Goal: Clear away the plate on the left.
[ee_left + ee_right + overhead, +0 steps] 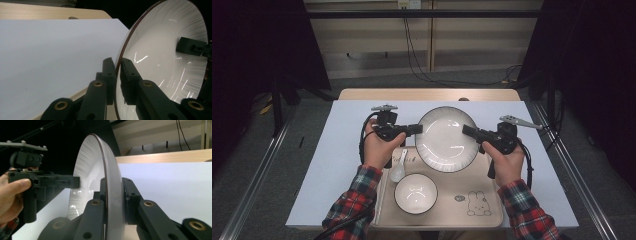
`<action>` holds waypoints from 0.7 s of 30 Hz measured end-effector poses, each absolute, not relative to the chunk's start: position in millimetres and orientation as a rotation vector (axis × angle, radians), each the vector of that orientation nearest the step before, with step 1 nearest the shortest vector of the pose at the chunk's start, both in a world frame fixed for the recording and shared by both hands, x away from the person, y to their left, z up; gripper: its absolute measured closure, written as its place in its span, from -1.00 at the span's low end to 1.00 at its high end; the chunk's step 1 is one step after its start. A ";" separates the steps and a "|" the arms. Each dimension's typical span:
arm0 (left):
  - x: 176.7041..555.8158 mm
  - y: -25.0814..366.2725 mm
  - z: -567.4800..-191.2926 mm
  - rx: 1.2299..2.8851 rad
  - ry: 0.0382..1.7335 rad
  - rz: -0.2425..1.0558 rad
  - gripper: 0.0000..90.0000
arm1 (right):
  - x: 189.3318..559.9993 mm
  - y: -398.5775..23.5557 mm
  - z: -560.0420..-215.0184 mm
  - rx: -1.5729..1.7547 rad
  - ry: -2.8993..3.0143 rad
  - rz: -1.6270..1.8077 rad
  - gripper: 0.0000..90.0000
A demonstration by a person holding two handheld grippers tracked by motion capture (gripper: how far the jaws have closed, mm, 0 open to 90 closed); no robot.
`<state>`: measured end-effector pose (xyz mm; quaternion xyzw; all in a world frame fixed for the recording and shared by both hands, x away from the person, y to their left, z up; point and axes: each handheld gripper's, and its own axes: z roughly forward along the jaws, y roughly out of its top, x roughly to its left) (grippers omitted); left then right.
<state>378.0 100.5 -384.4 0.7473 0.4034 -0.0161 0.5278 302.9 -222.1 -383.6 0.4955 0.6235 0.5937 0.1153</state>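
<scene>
- High view is showing us gripping the large white plate (pixel 446 139) from two sides, and we are taking the tray (pixel 492 212) as our landmark for every place.
- We are holding the plate over the far part of the tray; its far edge is reaching past the tray's far rim, over the white table (pixel 342 150).
- Our left gripper (pixel 416 129) is pinching the plate's left rim. In the left gripper view the two jaws of this gripper (pixel 118 72) are pressing on the dark-lined edge of the plate (pixel 162 50), one on each face.
- Our right gripper (pixel 467 131) is pinching the opposite rim. In the right gripper view the jaws of this gripper (pixel 113 192) are closing around the rim of the plate (pixel 90 165) in the same way, and the left gripper (pixel 72 181) is showing farther off.
- The small bowl (pixel 415 193) is sitting on the near part of the tray, and the white spoon (pixel 399 167) is lying on the tray's left side, just beside the bowl.
- We are judging that the grasp is done and that the plate is already lifted. Carrying it off the tray and setting it down on the table is what is left; the bowl and spoon are waiting untouched.
</scene>
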 end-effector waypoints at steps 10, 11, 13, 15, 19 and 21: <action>376.8 114.9 -385.7 1.806 0.965 0.066 0.20 | 304.4 -233.1 -386.7 1.496 1.805 1.725 0.79; 376.3 118.0 -386.7 1.798 0.947 0.112 0.11 | 304.0 -234.2 -386.8 1.500 1.801 1.723 0.79; 375.5 120.3 -388.1 1.795 0.920 0.150 -0.12 | 303.6 -236.3 -387.4 1.508 1.795 1.728 0.79; 373.7 122.8 -389.3 1.800 0.932 0.136 -0.26 | 303.2 -237.7 -388.4 1.515 1.789 1.728 0.79; 370.2 130.6 -392.7 1.793 0.918 0.188 -0.51 | 302.3 -239.7 -390.5 1.514 1.805 1.710 0.79; 368.5 135.7 -394.5 1.797 0.911 0.205 -0.57 | 301.5 -240.5 -390.8 1.517 1.805 1.699 0.79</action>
